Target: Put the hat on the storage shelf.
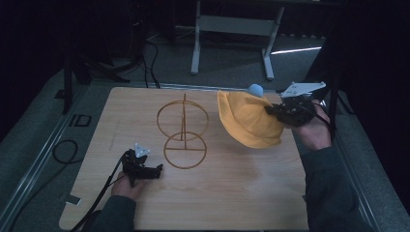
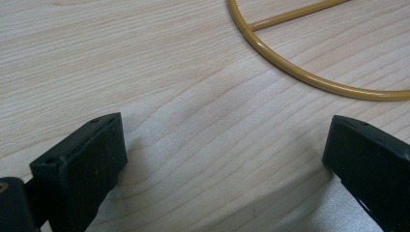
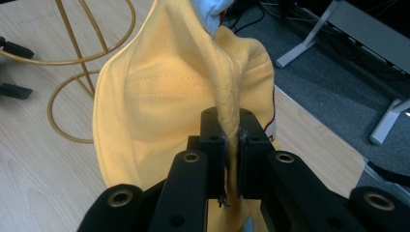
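High view: my right gripper (image 1: 276, 112) holds a yellow fabric hat (image 1: 249, 121) lifted above the far right part of the wooden table (image 1: 241, 193), its jaws clamped on a fold of the cloth; a pale blue pompom (image 1: 255, 89) sits at the hat's upper edge. Right gripper view: the jaws are pressed together on a ridge of the yellow hat (image 3: 159, 96), whose hollow inside faces the camera, and the cloth hangs slack to either side of the pinch. To the left of the hat stands a gold wire stand (image 1: 183, 133), made of a flat ring on the table, an upright post and a second ring set vertically; hat and stand are near each other but apart. My left gripper (image 1: 153, 170) rests low on the near left part of the table, just beside the stand's base ring. Left gripper view: its two jaws stand wide apart over bare wood with nothing between them, and an arc of the base ring (image 2: 309, 75) lies just ahead.
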The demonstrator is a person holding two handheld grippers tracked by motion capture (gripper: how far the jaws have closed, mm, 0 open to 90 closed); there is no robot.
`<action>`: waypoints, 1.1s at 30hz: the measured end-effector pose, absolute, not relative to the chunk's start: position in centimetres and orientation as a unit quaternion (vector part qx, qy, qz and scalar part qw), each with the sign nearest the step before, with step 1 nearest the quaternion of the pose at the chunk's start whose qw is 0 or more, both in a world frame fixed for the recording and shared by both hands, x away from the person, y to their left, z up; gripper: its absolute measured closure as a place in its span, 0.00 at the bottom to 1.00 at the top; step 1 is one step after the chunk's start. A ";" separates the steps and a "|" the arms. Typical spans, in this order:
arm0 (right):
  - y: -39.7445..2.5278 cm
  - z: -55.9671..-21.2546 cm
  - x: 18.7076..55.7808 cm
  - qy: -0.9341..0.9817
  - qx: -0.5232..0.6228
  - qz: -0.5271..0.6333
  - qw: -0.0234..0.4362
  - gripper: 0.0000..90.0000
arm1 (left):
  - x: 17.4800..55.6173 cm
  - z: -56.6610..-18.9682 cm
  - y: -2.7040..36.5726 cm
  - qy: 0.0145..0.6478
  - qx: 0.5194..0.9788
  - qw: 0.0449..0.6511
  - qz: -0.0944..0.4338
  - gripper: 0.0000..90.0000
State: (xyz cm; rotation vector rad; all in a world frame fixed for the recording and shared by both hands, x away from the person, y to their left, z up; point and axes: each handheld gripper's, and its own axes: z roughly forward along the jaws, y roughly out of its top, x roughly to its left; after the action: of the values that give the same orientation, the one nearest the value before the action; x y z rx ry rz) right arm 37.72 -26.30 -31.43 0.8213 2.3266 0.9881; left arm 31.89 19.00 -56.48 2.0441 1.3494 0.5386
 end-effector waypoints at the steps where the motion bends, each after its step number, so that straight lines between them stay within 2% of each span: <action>1: -26.3 -31.3 37.7 0.849 0.300 0.363 0.239 0.93 | 31.9 -56.5 19.0 0.511 0.775 0.312 0.204 0.02; 33: -25.8 -30.0 38.2 0.830 0.283 0.425 0.226 0.93 | 31.9 -56.5 19.0 0.511 0.775 0.311 0.204 0.02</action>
State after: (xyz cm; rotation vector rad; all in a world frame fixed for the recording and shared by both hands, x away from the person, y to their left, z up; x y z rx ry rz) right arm 38.22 -25.84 -30.03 0.7789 2.2874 1.1718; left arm 31.89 19.01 -56.47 2.0456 1.3485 0.5379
